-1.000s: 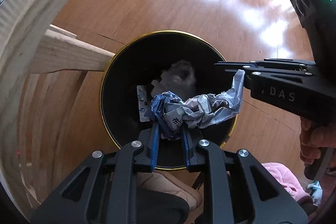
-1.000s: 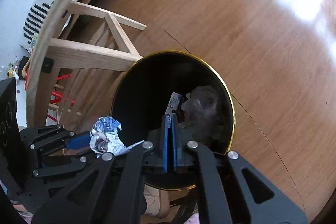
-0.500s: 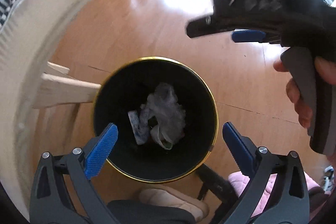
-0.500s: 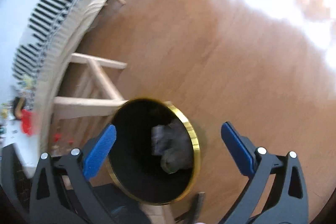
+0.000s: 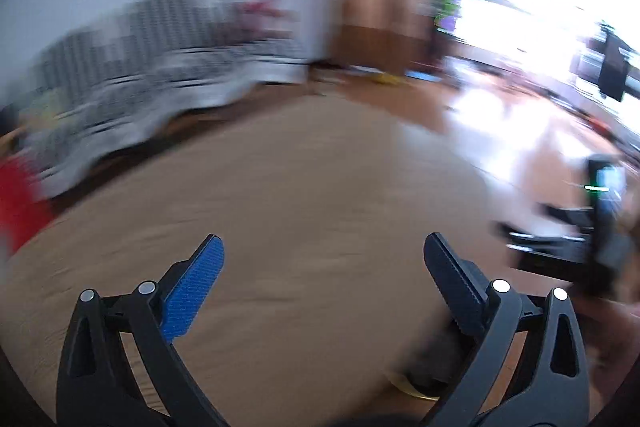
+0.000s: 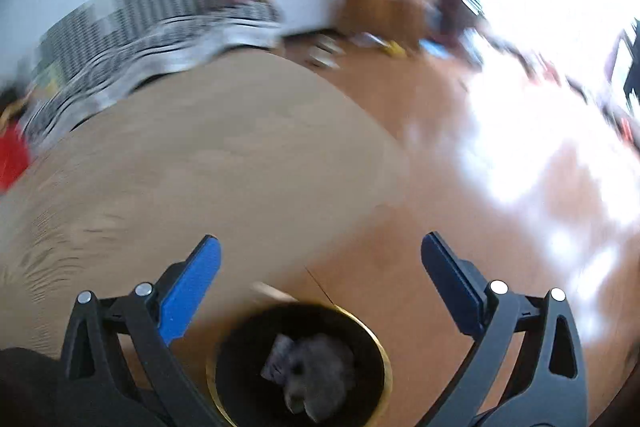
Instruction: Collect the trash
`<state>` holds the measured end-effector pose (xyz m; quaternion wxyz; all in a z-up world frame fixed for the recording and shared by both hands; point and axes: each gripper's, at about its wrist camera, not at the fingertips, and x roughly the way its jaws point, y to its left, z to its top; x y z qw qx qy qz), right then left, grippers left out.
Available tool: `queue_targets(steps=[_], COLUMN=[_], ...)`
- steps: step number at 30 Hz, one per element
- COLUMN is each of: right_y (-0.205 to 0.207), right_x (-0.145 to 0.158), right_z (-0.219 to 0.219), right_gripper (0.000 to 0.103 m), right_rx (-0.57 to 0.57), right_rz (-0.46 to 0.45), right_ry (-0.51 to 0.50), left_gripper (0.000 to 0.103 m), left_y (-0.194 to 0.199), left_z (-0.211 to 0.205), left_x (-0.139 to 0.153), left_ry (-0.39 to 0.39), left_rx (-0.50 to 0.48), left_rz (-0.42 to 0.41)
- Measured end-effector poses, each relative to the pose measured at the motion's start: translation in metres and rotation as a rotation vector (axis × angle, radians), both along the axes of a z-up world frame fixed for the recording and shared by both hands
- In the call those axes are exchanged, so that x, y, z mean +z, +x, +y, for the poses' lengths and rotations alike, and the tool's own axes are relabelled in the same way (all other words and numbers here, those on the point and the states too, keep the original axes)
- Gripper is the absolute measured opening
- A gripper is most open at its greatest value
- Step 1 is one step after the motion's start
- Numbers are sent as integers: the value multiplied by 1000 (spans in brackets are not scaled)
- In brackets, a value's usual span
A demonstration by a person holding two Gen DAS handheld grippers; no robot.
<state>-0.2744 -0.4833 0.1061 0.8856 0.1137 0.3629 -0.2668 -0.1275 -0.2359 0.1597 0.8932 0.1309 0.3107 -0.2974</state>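
Round wooden table (image 6: 200, 167) bare; black gold-rimmed bin (image 6: 362, 331) with crumpled trash (image 6: 316, 367) on wood floor (image 6: 460, 227).

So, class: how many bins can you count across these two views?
1. The black bin with a gold rim sits on the floor beside the round table, trash inside; only its rim edge shows in the left view.

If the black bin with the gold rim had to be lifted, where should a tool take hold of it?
Probably the gold rim of the bin, from above, one finger inside and one outside. It stands upright on the floor with its mouth open, and the wall looks far too wide to span. The crumpled trash lies low, clear of the rim.
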Motion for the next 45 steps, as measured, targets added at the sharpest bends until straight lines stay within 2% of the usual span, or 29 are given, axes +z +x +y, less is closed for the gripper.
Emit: queue_targets(steps=[2,6,8,10,14,17,19,23,26,29,32,40,45], right_y=[39,123,171,205,245,251,257,234,225,229,229,231,232], right_x=[19,49,46,37,11,3,4,4,-2,-10,-13,-16,-18], right_z=[32,106,149,184,233,244,251,261,270,278,276,264,265], right_gripper=[97,97,97,97,97,97,97,97,97,97,97,97,97], right_rx=[95,262,354,413,472,480,478,461,515,552,554,534,536], right_rz=[-25,-80,-64,-28,-2,40,61,24,11,59,72,94,106], right_ry=[3,20,19,17,-11,82,101,36,-20,-44,-36,46,21], left_gripper=[97,97,97,97,97,97,97,97,97,97,97,97,97], left_y=[29,68,87,97,106,110,112,113,115,116,119,117,118], left_z=[40,108,137,161,204,224,230,231,228,224,221,222,220], left_x=[-6,-14,-24,-37,-50,-54,-56,-53,-53,-57,-66,-67,-70], left_ry=[20,-30,-16,-41,-96,-111,-103,-90,-84,-27,13,-34,-56], left_rx=[173,318,393,458,554,589,601,611,601,615,637,622,581], left_rz=[-9,25,50,75,146,155,150,120,116,124,171,174,209])
